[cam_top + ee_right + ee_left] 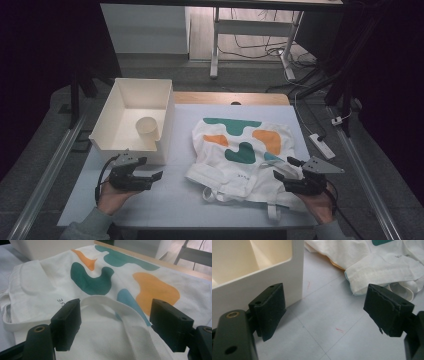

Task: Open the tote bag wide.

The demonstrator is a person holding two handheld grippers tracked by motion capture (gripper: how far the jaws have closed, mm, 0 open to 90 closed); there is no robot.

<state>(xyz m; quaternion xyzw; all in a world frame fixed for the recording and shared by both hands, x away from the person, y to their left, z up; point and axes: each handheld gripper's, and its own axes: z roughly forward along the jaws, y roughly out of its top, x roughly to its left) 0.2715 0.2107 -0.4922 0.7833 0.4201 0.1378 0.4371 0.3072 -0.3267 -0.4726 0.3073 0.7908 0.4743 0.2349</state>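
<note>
Left gripper (152, 169) spread wide beside white bin (114, 107), right gripper (284, 168) wide over tote bag (240, 150).

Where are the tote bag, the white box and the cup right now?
tote bag (240, 150): high view, on its printed front panel.
white box (167, 120): high view, on its right wall.
cup (148, 127): high view, on its side, inside the box.

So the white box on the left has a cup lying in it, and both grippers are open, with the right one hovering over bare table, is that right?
Not quite. In the right gripper view, the right gripper is open over the printed tote bag, with a handle loop between its jaws, not bare table. The rest holds: the high view shows the cup in the white box, and the left gripper is open.
</note>
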